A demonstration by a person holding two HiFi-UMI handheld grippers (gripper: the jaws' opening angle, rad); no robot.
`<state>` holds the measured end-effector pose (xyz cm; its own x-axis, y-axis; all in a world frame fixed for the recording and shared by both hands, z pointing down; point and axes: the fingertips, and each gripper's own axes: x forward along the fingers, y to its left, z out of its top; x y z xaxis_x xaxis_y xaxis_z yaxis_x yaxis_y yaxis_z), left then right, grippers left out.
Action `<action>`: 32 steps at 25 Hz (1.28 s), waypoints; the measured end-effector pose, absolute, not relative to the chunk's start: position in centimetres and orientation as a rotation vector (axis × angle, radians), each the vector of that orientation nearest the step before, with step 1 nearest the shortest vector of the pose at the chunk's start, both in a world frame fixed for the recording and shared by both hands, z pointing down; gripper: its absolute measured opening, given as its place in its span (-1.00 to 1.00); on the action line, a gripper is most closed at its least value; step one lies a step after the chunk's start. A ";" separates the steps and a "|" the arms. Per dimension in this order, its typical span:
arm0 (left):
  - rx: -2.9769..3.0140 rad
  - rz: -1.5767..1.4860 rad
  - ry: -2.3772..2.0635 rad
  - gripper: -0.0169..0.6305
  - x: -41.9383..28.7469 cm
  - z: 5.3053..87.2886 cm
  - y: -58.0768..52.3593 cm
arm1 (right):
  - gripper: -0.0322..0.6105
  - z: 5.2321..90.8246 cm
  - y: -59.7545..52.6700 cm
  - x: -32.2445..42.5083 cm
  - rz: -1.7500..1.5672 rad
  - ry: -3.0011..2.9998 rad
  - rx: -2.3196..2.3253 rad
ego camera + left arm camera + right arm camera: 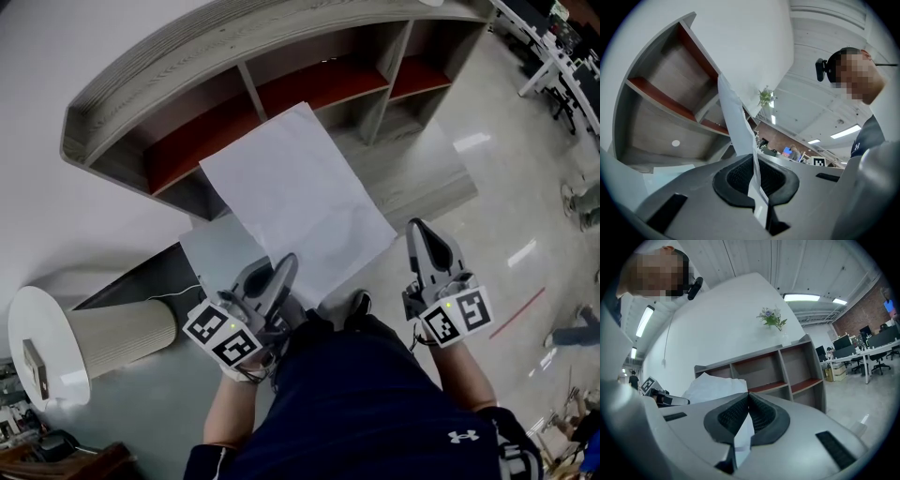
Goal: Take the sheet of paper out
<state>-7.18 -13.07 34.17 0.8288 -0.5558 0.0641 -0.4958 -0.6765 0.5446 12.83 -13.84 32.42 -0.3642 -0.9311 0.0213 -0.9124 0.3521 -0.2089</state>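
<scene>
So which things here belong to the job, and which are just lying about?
Job: white sheet of paper; left gripper and right gripper, jaws shut on it.
Lying about: curved grey shelf unit; white round table with ribbed base; flowers atop it.

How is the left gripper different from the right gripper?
The left gripper pinches the sheet of paper at its near edge; the right gripper pinches its right corner. The left gripper is tilted sideways; the right gripper sits straighter. Both are shut on the paper.
</scene>
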 end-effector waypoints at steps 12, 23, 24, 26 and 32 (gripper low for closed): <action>2.513 -0.061 -0.770 -0.91 -6.6 35.8 -13.2 | -0.86 33.2 -13.0 13.3 -0.248 2.509 -1.752; 2.506 -0.034 -0.742 -0.91 -6.0 36.4 -13.4 | -0.86 33.2 -12.8 13.7 -0.260 2.486 -1.751; 2.506 -0.033 -0.742 -0.91 -5.9 36.5 -13.4 | -0.86 33.2 -12.8 13.7 -0.260 2.486 -1.752; 2.504 -0.028 -0.741 -0.91 -5.9 36.5 -13.3 | -0.86 33.2 -12.7 13.7 -0.264 2.489 -1.753; 2.518 -0.012 -0.737 -0.91 -5.6 36.4 -13.2 | -0.86 33.0 -13.1 13.5 -0.260 2.500 -1.737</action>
